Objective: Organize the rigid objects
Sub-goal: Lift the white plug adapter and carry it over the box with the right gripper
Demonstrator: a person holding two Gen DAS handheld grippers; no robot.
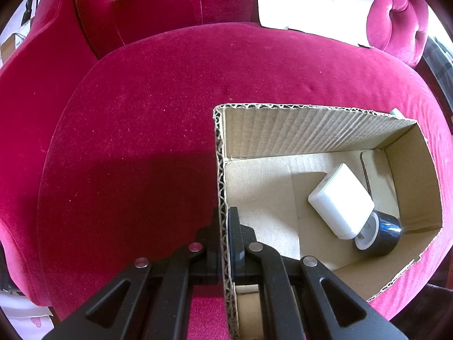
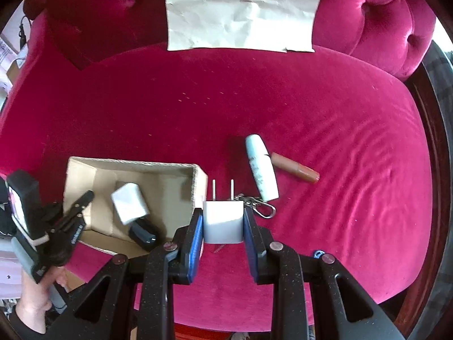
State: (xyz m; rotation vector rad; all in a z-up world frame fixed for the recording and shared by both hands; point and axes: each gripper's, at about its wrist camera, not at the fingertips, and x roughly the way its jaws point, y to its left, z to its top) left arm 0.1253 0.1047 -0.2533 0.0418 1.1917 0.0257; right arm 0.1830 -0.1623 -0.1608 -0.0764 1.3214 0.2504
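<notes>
An open cardboard box sits on the pink velvet seat. Inside lie a white plug adapter and a dark roll. My left gripper is shut on the box's near left wall, one finger inside and one outside; the right wrist view shows it at the box's left edge, held by a hand. My right gripper is shut on a white two-prong charger, raised above the seat just right of the box, prongs pointing away.
On the seat right of the box lie a pale blue-white oblong case, a brown tube and a metal key clip. A crumpled paper sheet leans against the tufted backrest. The chair's dark wooden edge runs along the right.
</notes>
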